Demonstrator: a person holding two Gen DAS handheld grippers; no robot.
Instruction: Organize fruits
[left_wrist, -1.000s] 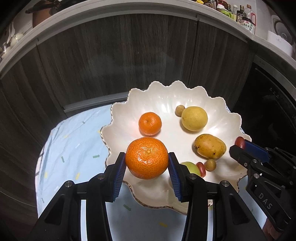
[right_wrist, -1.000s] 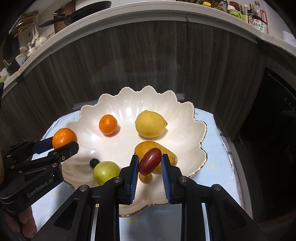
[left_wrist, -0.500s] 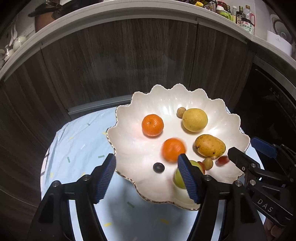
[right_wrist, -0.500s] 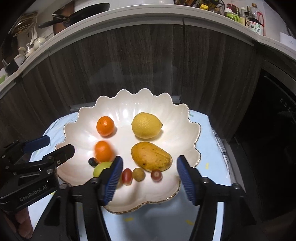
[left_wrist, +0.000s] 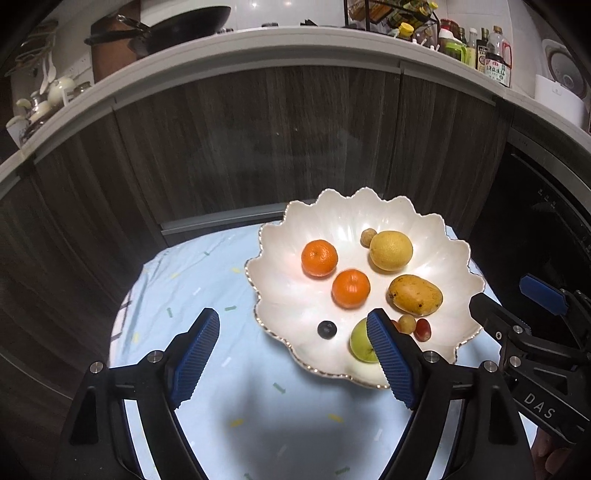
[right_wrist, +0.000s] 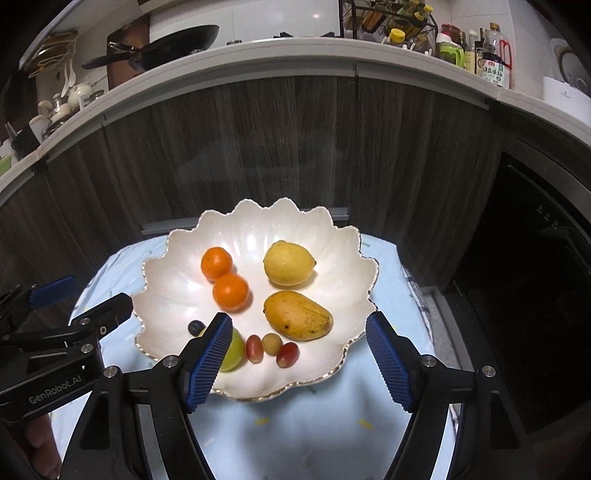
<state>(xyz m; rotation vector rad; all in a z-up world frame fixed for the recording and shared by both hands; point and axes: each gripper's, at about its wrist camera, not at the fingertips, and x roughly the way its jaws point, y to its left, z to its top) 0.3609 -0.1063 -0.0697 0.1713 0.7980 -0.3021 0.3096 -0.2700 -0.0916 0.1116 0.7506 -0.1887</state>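
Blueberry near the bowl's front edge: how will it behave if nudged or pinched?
The blueberry looks small, round and smooth, so it would likely roll on the glossy, sloped bowl. Its small size beside the wide ribbed pads suggests it could slip out. Probably soft, so a hard pinch may crush it.

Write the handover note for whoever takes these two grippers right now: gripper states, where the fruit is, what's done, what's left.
Left gripper: open, empty, jaws just opened.
Right gripper: open, empty, jaws just opened.
All fruit in view lies in the white scalloped dish: two oranges touching, lemon, mango, green fruit, blueberry, red grapes and a small tan fruit near the front.
Done: visible fruit is in the dish.
Left: none seen on the blue cloth; check out of view.
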